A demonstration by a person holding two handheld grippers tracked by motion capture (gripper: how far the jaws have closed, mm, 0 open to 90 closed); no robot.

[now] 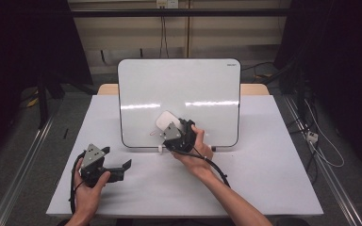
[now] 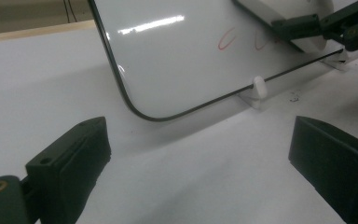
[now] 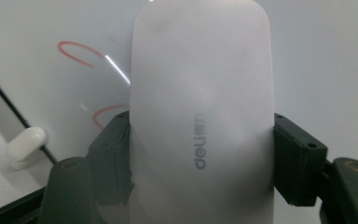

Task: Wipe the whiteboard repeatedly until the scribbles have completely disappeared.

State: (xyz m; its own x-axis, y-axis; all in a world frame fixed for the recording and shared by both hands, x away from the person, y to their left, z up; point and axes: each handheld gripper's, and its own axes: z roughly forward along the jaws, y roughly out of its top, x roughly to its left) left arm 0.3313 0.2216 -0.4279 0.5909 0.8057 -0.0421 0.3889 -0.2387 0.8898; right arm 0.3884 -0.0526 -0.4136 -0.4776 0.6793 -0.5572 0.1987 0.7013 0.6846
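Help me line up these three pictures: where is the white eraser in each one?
High view: the white eraser sits just left of centre, against the whiteboard's lower part, in the right gripper.
Left gripper view: top right corner, behind dark jaws.
Right gripper view: centre, clamped between both jaws.
Shared landmark: the red marks on the board.

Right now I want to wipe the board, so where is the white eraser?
The white eraser is clamped in the right gripper, against the lower middle of the whiteboard, beside red marks.
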